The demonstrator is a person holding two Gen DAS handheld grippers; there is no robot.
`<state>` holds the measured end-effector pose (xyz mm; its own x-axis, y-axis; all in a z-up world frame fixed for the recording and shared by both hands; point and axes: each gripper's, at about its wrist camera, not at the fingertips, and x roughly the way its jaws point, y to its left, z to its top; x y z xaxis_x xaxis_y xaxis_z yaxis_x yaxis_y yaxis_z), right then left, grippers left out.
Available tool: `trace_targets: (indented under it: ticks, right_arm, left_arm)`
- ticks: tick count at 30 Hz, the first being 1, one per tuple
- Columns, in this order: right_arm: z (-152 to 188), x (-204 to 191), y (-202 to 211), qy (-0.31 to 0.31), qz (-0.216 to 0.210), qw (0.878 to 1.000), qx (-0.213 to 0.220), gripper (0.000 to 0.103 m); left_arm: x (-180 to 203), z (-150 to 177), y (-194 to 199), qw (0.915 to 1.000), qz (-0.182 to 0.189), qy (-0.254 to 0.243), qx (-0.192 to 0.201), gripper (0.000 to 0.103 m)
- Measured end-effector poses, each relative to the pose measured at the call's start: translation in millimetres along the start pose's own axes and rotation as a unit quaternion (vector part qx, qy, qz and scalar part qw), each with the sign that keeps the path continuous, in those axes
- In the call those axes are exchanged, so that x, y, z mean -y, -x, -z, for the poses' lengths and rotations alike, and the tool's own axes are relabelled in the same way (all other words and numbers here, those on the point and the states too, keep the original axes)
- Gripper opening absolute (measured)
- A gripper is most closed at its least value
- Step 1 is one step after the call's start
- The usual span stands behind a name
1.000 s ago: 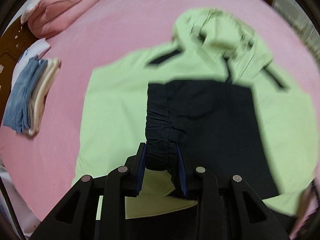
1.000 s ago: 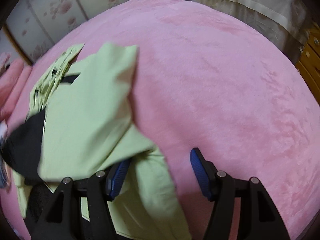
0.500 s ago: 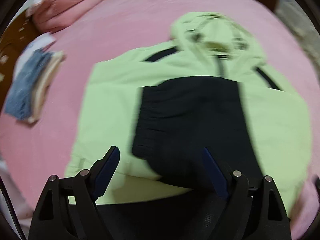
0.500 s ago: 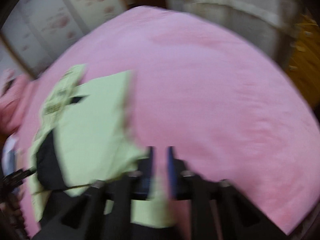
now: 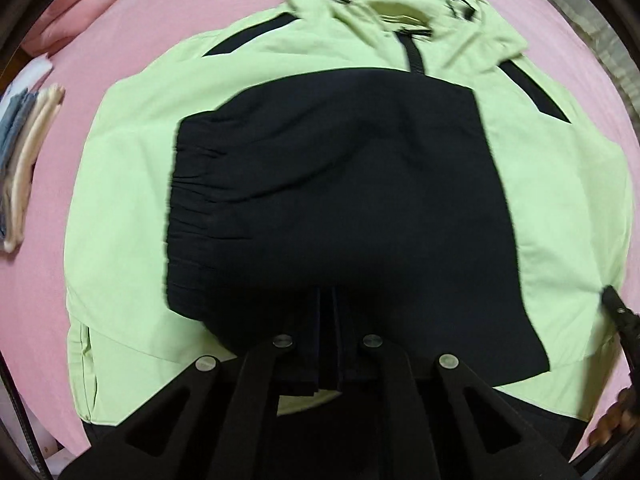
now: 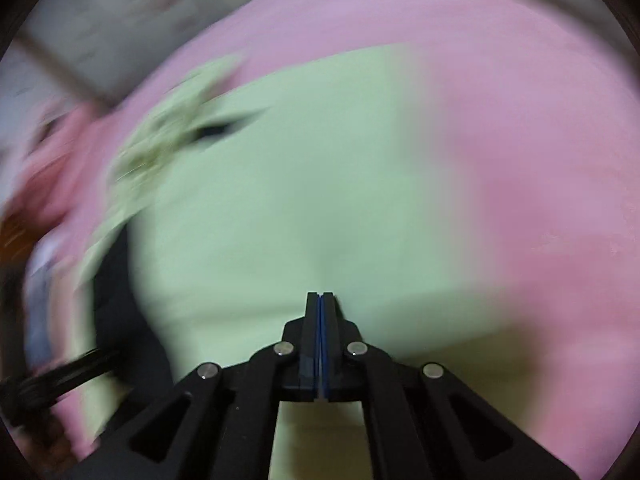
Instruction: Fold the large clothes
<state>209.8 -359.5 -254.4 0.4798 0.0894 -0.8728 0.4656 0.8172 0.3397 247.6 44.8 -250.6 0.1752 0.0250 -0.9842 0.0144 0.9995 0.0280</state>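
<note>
Jacket: a light-green hooded jacket (image 5: 132, 208) lay spread flat on the pink bed (image 5: 168, 20), hood (image 5: 384, 4) at the far end, both dark sleeves folded across the chest.
Dark sleeve panel: navy fabric (image 5: 340, 200) covered the middle of the jacket, its elastic cuff gathered along the left edge.
Left gripper: the left gripper (image 5: 329, 344) pointed down over the near hem, jaws closing to almost together, with a fold of the navy fabric pinched between them.
Right gripper: the right gripper (image 6: 320, 320) had its jaws fully together, tips at the green cloth (that view was blurred, so whether it pinched any cloth was unclear).
Beside the jacket: folded clothes (image 5: 24, 160) lay stacked at the bed's left.
</note>
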Motion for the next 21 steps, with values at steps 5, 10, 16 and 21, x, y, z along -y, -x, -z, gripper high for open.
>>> trace_targets:
  ticks: [5, 10, 16, 21]
  right_arm:
    - [-20.8, 10.1, 21.5, 0.034, 0.138, 0.989, 0.046, 0.0]
    - [-21.9, -25.5, 23.7, 0.047, -0.041, 0.997, 0.034, 0.0]
    - [6.0, -101.9, -34.9, 0.141, -0.15, 0.974, -0.099, 0.0]
    - [0.9, -123.7, -56.1, 0.16, -0.173, 0.965, -0.117, 0.0]
  left_arm:
    - [-20.5, -6.8, 2.2, 0.9987, -0.003, 0.049, -0.013, 0.011]
    - [-11.0, -7.4, 9.2, 0.9963, 0.07, 0.049, -0.008, 0.011]
    - [28.6, -17.5, 2.9, 0.9921, 0.125, 0.006, -0.006, 0.011]
    - [37.9, -42.1, -7.4, 0.9931, 0.117, 0.006, 0.002, 0.011]
